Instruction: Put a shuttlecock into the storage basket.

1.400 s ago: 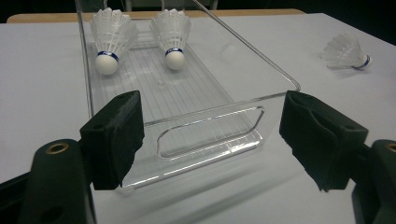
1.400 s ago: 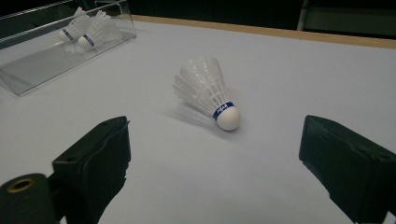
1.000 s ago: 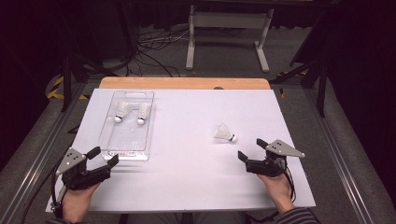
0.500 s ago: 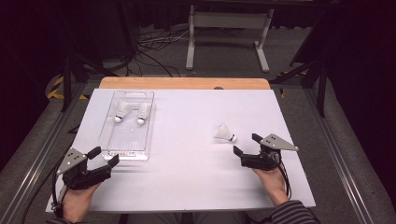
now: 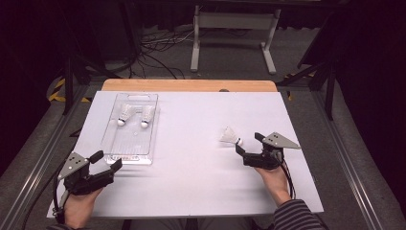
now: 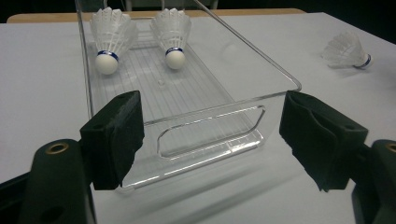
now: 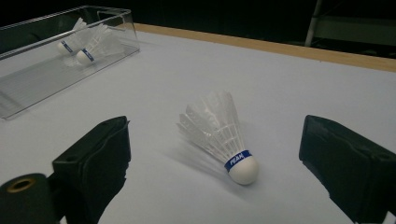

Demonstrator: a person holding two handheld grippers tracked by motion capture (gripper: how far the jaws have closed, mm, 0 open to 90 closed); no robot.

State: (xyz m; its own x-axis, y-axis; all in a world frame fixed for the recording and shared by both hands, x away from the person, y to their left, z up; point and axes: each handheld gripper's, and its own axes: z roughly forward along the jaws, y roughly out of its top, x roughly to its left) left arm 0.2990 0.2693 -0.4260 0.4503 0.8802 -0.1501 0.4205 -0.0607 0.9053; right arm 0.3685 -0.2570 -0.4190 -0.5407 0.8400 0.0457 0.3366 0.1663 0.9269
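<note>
A loose white shuttlecock (image 5: 231, 136) lies on its side on the white table, cork end toward my right gripper (image 5: 249, 143). That gripper stands open just short of it. In the right gripper view the shuttlecock (image 7: 219, 133), with its blue band, lies between and slightly ahead of the jaws of the gripper (image 7: 215, 163). A clear plastic tray (image 5: 129, 143) at the left holds two shuttlecocks (image 5: 125, 114) (image 5: 146, 115) at its far end. My left gripper (image 5: 107, 160) is open at the tray's near end; its jaws flank the tray's handle cut-out (image 6: 210, 133).
A wooden strip (image 5: 189, 85) runs along the table's far edge. Beyond it a metal stand (image 5: 234, 33) and cables (image 5: 153, 45) lie on the dark floor. Bare white table surface (image 5: 191, 182) stretches between my two hands.
My right gripper has moved forward and a little left, closer to the loose shuttlecock. The left gripper and the tray have stayed put.
</note>
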